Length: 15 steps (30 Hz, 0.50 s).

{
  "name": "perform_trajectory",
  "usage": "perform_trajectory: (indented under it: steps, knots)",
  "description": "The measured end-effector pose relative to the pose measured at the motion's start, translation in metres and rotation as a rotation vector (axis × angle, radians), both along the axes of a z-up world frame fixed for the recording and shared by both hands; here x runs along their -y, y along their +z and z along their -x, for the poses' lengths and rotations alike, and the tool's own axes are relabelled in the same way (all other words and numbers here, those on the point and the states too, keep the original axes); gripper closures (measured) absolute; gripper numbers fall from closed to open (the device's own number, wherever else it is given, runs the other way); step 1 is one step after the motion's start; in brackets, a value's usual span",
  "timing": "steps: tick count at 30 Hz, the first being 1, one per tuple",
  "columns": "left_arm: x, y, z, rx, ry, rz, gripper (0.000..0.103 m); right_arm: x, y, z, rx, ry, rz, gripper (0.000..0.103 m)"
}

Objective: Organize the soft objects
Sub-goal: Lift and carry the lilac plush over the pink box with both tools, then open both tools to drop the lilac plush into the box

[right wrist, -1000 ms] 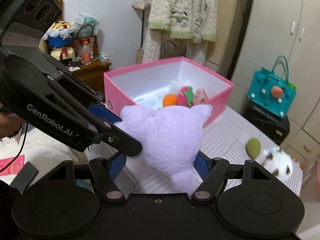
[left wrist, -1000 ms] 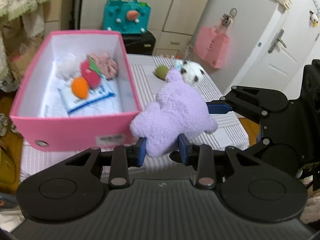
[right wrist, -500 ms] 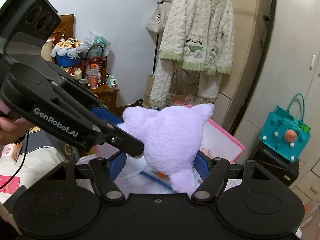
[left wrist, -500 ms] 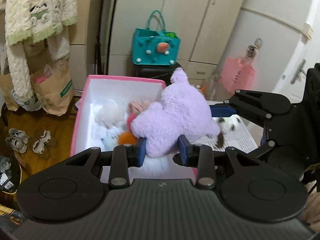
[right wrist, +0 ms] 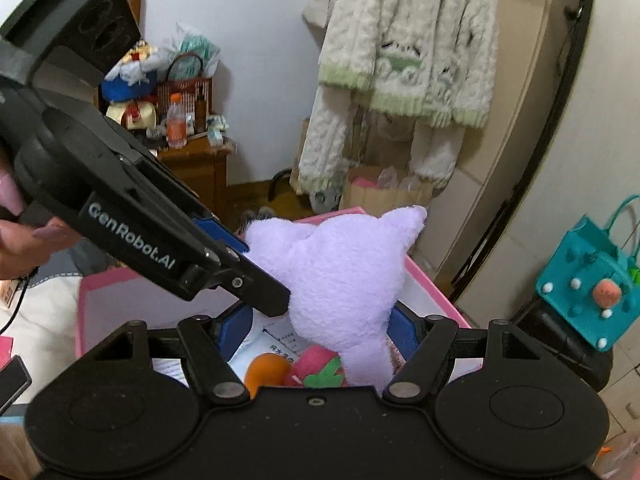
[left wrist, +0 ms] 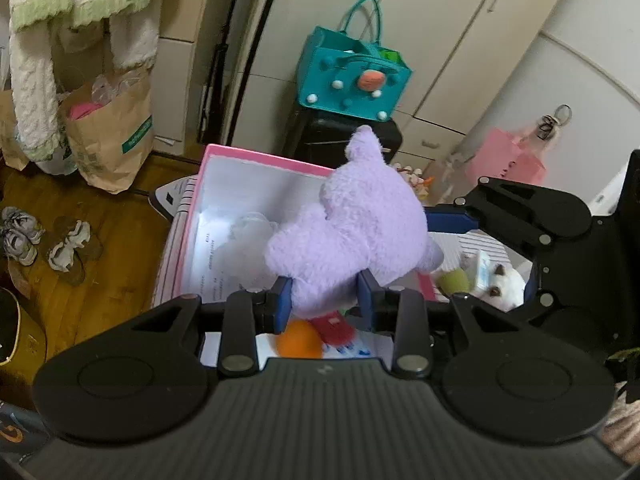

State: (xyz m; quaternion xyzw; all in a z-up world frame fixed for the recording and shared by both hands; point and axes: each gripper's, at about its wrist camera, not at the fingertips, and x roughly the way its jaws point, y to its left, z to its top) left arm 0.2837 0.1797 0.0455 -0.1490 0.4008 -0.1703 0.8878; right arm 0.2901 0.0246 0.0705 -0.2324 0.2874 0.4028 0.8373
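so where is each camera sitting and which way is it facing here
Left wrist: sits on the left gripper, facing down into the pink box; its fingers pinch the purple plush, with the right gripper alongside.
Right wrist: sits on the right gripper, facing the hanging sweater; shows its fingers, the left gripper and a hand.
Both share the plush, box and orange toy.

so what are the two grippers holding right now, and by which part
Both hold the purple plush toy above the pink box. The left gripper pinches its lower end; the right gripper clamps its body.
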Motion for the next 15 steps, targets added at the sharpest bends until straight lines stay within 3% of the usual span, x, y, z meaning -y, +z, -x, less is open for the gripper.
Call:
perform_trajectory:
  steps: [7, 11, 15]
  knots:
    - [-0.002, -0.019, -0.035, -0.059, 0.063, -0.053, 0.071, -0.020, -0.022, -0.028, 0.052, 0.058, 0.056, 0.027]
    - [-0.003, -0.025, -0.046, -0.080, 0.089, -0.084, 0.071, -0.024, -0.029, -0.048, 0.011, 0.074, 0.056, 0.027]
    - [0.005, -0.029, -0.045, -0.066, 0.068, -0.187, 0.070, -0.031, -0.036, -0.061, -0.037, 0.115, 0.099, 0.027]
